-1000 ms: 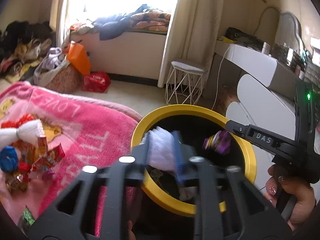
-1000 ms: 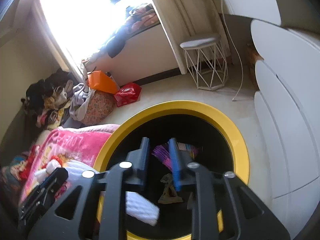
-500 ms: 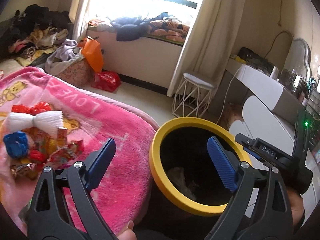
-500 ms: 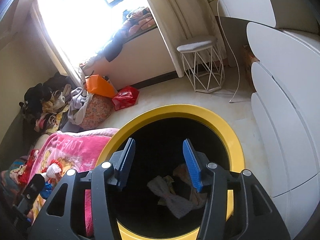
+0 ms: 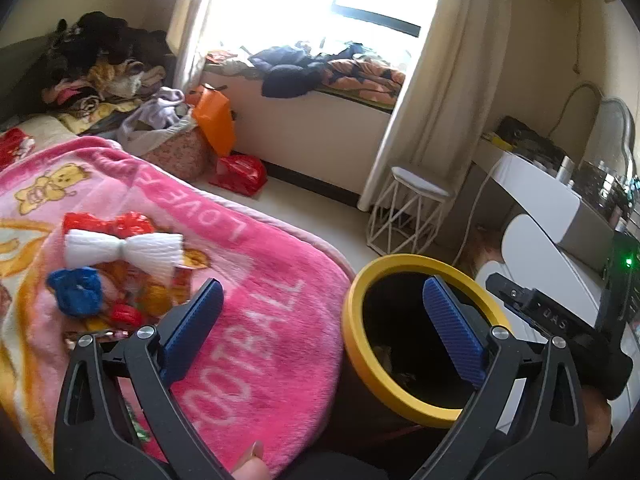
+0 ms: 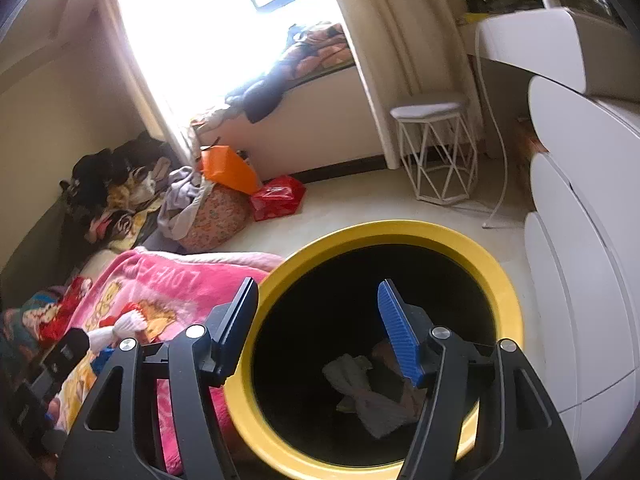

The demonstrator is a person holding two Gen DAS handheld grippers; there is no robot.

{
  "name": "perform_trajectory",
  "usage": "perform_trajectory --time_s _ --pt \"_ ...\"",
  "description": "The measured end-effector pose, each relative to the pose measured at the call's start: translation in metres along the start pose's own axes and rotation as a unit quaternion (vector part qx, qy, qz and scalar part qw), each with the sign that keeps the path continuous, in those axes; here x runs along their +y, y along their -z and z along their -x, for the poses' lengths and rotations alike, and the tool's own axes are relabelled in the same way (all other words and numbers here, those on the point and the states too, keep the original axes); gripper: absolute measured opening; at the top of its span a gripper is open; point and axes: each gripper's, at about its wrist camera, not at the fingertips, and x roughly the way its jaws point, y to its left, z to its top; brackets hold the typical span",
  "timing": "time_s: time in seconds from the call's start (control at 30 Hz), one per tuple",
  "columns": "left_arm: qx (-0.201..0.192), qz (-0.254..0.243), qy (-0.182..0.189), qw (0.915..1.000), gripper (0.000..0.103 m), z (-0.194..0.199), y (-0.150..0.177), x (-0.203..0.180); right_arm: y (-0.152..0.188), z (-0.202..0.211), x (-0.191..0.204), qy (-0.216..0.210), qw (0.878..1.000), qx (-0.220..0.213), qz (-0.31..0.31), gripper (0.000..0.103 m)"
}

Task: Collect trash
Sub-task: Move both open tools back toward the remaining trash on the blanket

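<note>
Both grippers have let go: the left gripper (image 5: 318, 320) and the right gripper (image 6: 316, 332), which a second ago each pinched a scrap over the yellow-rimmed trash bin (image 6: 508, 288), now stand with fingers wide and empty, and a pale crumpled wrapper (image 6: 372, 396) lies at the bin's bottom. The left one has swung back toward the pink blanket (image 5: 260, 320) on the bed, where a white foam net (image 5: 124, 250), a blue scrap (image 5: 76, 290) and red wrappers (image 5: 128, 222) remain, so collecting probably goes on there.
</note>
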Motion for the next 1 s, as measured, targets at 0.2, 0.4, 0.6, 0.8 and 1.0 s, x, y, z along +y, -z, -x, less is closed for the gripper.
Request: perform_trajectory --time_s 0.2,0.4,0.6,0.8,1.0 --pt "-0.015 0.008 -0.022 0.9996 0.092 0.013 -0.003 0.018 0.006 0.005 0.024 -0.023 0.999 -0.004 0.033 0.062" --pt "-0.023 0.026 -0.044 0.9985 0.092 0.022 -0.007 0.041 0.015 0.006 0.053 -0.055 0.996 0.002 0.068 0.064" --pt "-0.033 0.046 -0.065 0.9963 0.092 0.033 -0.009 0.066 0.025 0.007 0.082 -0.081 0.991 0.012 0.105 0.066" --pt "-0.042 0.075 -0.09 0.9922 0.092 0.04 -0.012 0.095 0.037 0.003 0.107 -0.103 0.985 0.028 0.133 0.066" --pt "-0.048 0.102 -0.113 0.9872 0.092 0.045 -0.013 0.127 0.049 -0.003 0.139 -0.122 0.979 0.048 0.157 0.066"
